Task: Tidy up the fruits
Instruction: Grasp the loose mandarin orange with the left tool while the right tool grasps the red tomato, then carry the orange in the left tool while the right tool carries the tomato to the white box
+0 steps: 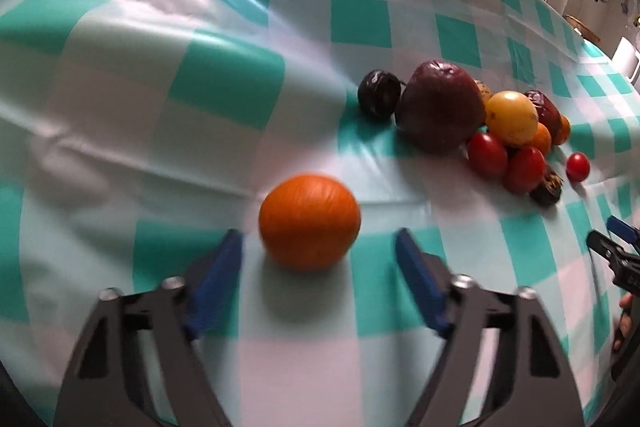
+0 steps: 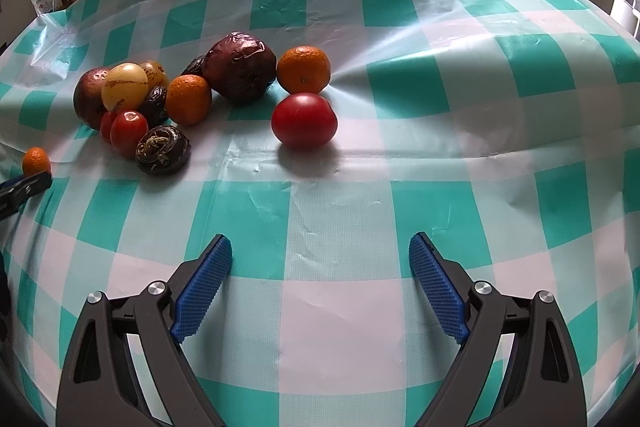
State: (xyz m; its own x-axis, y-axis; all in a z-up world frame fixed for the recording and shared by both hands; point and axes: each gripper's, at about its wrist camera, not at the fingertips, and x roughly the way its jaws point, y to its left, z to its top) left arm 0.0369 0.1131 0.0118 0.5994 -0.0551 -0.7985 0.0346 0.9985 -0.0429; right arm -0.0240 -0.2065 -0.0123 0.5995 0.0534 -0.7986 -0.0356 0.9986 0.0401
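Checked plastic covers the desk [image 1: 120, 75]; beside the fruit pile [image 1: 472, 115], the left claw [image 1: 320, 247], released, could nudge the loose mandarin [image 1: 309, 221] rolling; right claw [image 2: 320, 255] released.

Left gripper [image 1: 319, 251]: we hold it angled downward, jaws apart; nothing gripped
Right gripper [image 2: 320, 255]: ours angled downward, jaws wide, empty
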